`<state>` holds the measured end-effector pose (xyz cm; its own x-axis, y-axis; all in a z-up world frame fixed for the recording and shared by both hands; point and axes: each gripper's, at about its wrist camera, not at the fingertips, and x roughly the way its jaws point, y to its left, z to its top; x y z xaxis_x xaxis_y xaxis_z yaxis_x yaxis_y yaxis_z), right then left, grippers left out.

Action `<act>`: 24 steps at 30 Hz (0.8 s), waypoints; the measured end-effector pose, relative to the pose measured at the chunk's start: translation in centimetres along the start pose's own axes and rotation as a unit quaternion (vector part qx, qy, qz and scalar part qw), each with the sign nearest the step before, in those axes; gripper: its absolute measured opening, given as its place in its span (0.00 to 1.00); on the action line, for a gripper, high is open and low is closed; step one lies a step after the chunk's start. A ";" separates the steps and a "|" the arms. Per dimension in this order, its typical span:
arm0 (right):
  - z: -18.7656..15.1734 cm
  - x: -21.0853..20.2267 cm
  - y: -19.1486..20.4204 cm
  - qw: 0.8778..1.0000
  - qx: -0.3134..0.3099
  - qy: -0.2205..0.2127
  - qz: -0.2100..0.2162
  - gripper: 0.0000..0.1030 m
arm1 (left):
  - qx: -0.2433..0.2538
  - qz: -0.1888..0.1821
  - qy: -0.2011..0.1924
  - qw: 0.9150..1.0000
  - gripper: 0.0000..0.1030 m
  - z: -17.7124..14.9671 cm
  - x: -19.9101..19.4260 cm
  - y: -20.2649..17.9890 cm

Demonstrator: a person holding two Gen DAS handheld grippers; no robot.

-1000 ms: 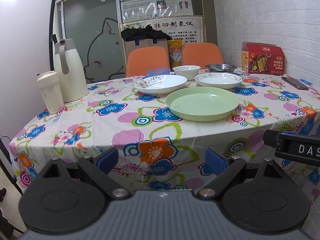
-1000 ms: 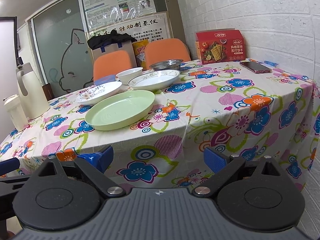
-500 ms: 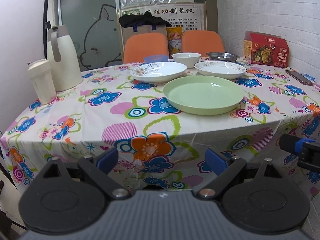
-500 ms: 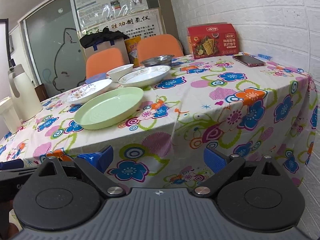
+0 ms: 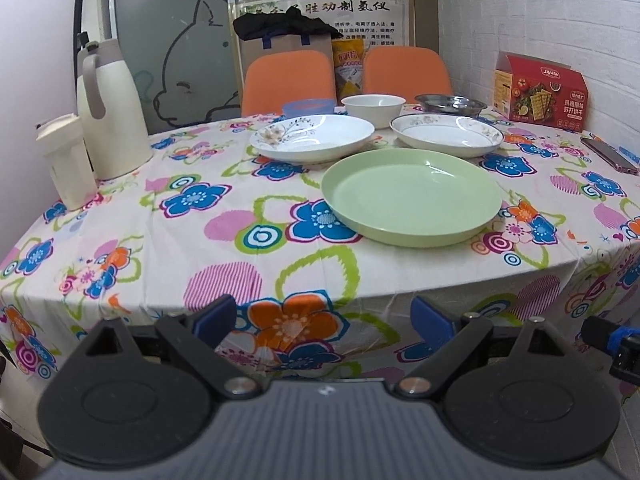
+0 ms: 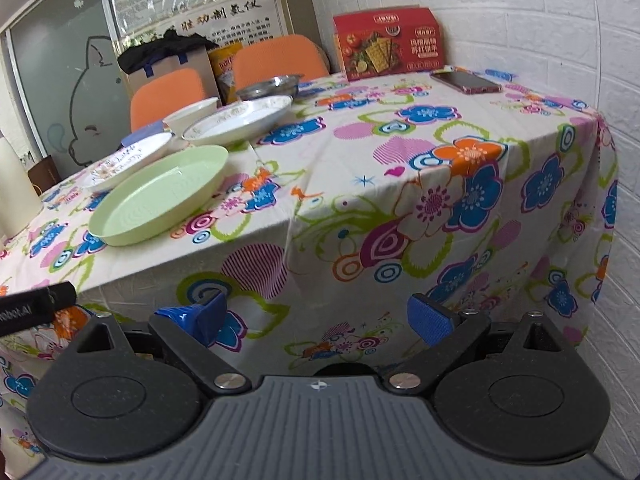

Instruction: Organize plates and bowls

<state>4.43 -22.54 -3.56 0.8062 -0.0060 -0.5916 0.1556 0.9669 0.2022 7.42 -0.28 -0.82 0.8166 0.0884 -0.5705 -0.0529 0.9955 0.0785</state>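
Observation:
A pale green plate (image 5: 412,196) (image 6: 160,196) lies nearest on the flowered tablecloth. Behind it sit two white plates, one with a flower sprig (image 5: 312,136) (image 6: 128,160) and one with a patterned rim (image 5: 446,136) (image 6: 240,120). Farther back stand a white bowl (image 5: 374,105) (image 6: 192,114), a blue bowl (image 5: 308,107) and a metal dish (image 5: 450,103) (image 6: 270,85). My left gripper (image 5: 324,320) is open, low in front of the table edge. My right gripper (image 6: 316,318) is open too, below the table's right front corner, holding nothing.
A cream thermos jug (image 5: 110,108) and a cream cup (image 5: 66,162) stand at the table's left. A red cracker box (image 5: 540,90) (image 6: 388,42) and a phone (image 5: 608,154) (image 6: 466,82) are at the right by the brick wall. Two orange chairs (image 5: 290,80) stand behind.
Both grippers have risen and drawn nearer the table, so the plates look larger. The right gripper has swung right, toward the table's corner. Both stay open.

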 end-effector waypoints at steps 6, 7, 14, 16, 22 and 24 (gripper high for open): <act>1.5 0.8 0.5 1.000 -0.001 0.011 -0.002 0.82 | -0.007 0.000 0.009 1.000 0.90 1.7 1.0 0.3; 2.0 0.8 0.7 1.000 -0.003 0.009 0.000 0.82 | -0.008 -0.001 0.011 1.000 0.90 2.1 1.2 0.3; 7.0 2.6 4.3 0.996 -0.055 -0.022 0.065 0.82 | -0.049 -0.034 0.038 0.997 0.90 5.6 3.8 2.5; 8.3 4.3 5.6 0.993 -0.079 -0.020 0.082 0.82 | -0.055 -0.038 0.043 0.997 0.90 6.5 5.0 3.1; 11.1 10.5 7.8 0.989 -0.120 0.016 0.083 0.82 | -0.081 -0.066 0.081 0.991 0.90 9.2 10.1 4.1; 11.5 12.1 8.2 0.988 -0.129 0.037 0.081 0.82 | -0.089 -0.075 0.098 0.988 0.90 9.9 12.0 4.0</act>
<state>22.03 -17.62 -0.11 0.7634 0.1644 -0.6247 -0.1310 0.9864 0.0995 22.69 4.42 0.79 0.6965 -0.0726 -0.7139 -0.0548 0.9866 -0.1538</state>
